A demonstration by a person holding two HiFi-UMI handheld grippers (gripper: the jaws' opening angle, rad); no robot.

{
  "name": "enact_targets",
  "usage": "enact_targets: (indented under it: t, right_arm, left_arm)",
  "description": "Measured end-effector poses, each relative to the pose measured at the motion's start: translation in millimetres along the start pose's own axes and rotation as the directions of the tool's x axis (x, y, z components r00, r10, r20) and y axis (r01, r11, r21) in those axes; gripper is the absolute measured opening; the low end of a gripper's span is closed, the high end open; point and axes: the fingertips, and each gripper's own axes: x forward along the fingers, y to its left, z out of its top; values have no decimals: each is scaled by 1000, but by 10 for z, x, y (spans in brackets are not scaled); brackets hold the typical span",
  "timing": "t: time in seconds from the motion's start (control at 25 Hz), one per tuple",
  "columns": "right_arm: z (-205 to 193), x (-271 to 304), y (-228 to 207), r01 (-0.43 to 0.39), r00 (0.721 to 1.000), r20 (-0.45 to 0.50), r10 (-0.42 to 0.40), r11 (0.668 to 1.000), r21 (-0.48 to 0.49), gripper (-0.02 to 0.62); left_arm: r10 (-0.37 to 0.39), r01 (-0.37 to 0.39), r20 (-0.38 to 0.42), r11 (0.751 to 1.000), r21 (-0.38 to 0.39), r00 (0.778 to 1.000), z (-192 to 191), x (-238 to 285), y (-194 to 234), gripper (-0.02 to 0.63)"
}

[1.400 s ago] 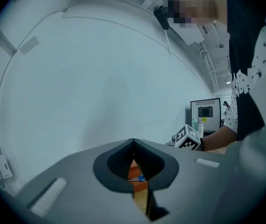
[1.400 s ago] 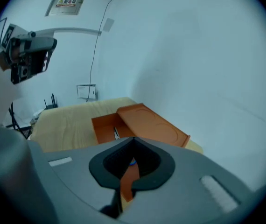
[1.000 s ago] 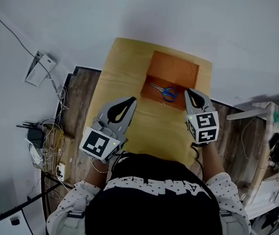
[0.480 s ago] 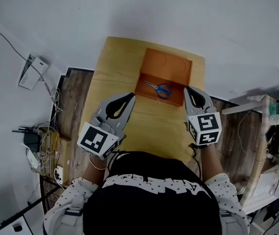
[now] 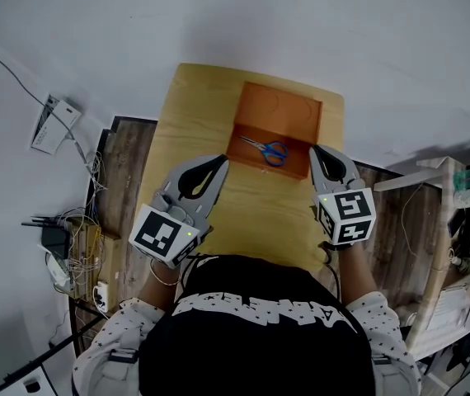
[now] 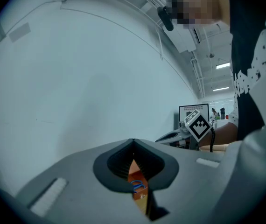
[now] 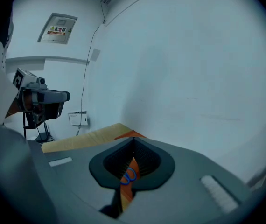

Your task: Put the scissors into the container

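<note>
Since the earlier frame little has changed: the scissors [image 5: 266, 149] lie in the same spot inside the container [image 5: 284, 114], both grippers keep much the same station at its near side, and only the head view has drifted slightly. The scissors rest flat on the orange floor, close to the near wall, blue handles toward your right. The left gripper [image 5: 220, 162] has its jaws closed tip to tip with nothing between them, and it hangs over the table [image 5: 206, 114], apart from the container. The right gripper [image 5: 322, 152] is likewise closed and empty, but its tips sit just beside the container's near right corner. Treat the placement as apparently complete. The main risk is contact on withdrawal: if you swing the right gripper leftward or dip it, its tips can catch the wall and slide or tilt the container on the table, possibly spilling the scissors. Draw both grippers straight back toward yourself. Do not re-enter the container, since closed jaws can drag the scissors.
</note>
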Motion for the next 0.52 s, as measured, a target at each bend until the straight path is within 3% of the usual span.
enact_targets:
  t: [0.52]
  right_arm:
    - [66,-6,49,-30,999,15,29,999,39,12]
  left_arm:
    - [13,-13,-12,1000,-1,1000,-21,-38,22,-3]
